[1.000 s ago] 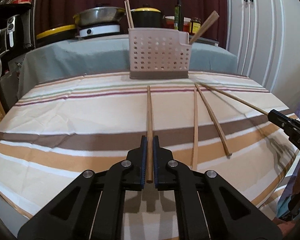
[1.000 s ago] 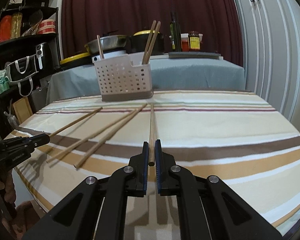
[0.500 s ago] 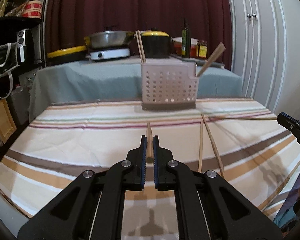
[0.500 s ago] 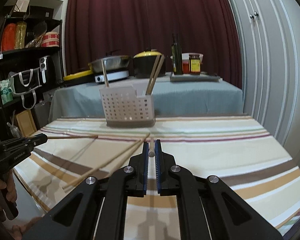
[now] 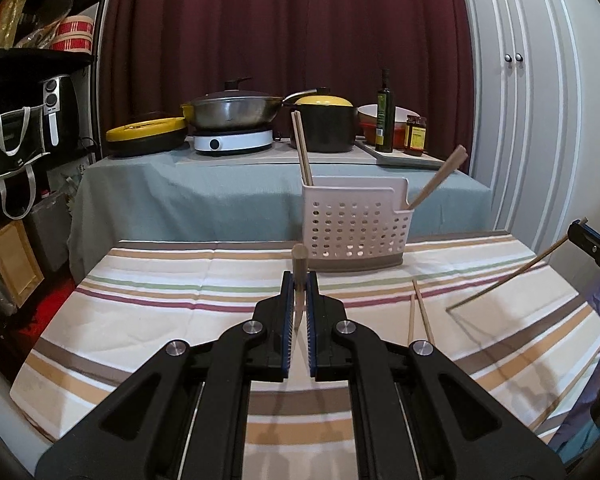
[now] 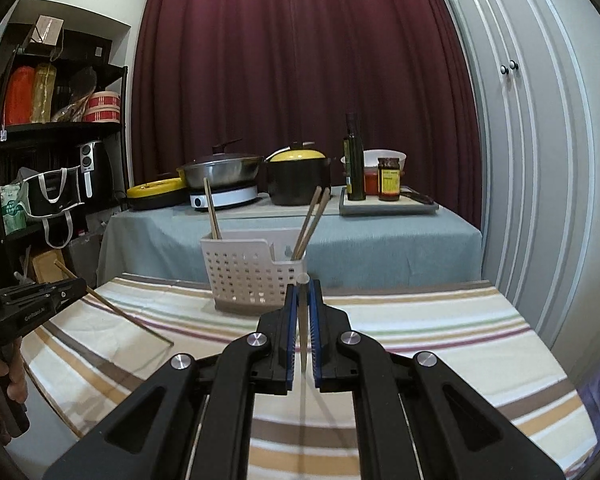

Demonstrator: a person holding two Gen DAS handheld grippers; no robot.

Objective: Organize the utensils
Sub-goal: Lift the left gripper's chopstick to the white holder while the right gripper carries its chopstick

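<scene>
Carrying both chopsticks to the perforated holder [image 5: 358,229] calls for level travel and tips lowered into its open top. Left gripper [image 5: 299,304] jaws pinch one chopstick [image 5: 299,264]; right gripper [image 6: 303,320] jaws pinch another chopstick [image 6: 302,308]. Only the left wrist view shows two loose chopsticks [image 5: 418,314] before the holder on the tabletop [image 5: 160,312].

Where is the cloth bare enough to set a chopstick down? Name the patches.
Bare: the striped cloth left of the basket. Crowded: front-right of the basket, where two loose chopsticks lie.
</scene>
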